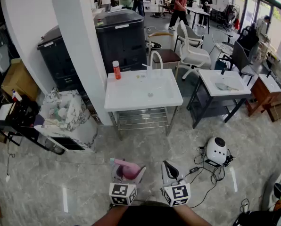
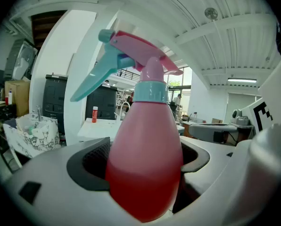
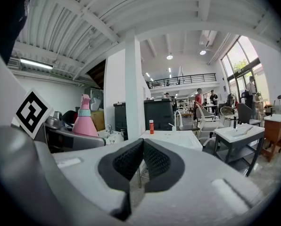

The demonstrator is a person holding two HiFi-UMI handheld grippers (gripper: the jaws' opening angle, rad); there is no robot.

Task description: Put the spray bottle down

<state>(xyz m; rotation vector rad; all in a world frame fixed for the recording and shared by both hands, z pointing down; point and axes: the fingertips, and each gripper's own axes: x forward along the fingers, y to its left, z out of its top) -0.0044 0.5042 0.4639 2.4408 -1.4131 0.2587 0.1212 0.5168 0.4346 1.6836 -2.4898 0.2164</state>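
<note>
A pink spray bottle (image 1: 128,169) with a teal collar and trigger stands upright between the jaws of my left gripper (image 1: 128,174), held in the air above the floor. In the left gripper view the bottle (image 2: 145,164) fills the middle, and both black pads (image 2: 91,161) press on its body. The trigger points left. My right gripper (image 1: 170,170) hovers just to the right of it, shut and empty; its pads (image 3: 131,159) meet in the right gripper view. That view also shows the bottle (image 3: 85,121) at the left.
A white sink table (image 1: 131,103) with a faucet (image 1: 155,60) and a small red bottle (image 1: 116,70) stands ahead. A white pillar (image 1: 79,41) and black cabinet (image 1: 119,36) rise behind it. A second sink stand (image 1: 224,84) is at right. A white round device (image 1: 217,150) with cables lies on the floor.
</note>
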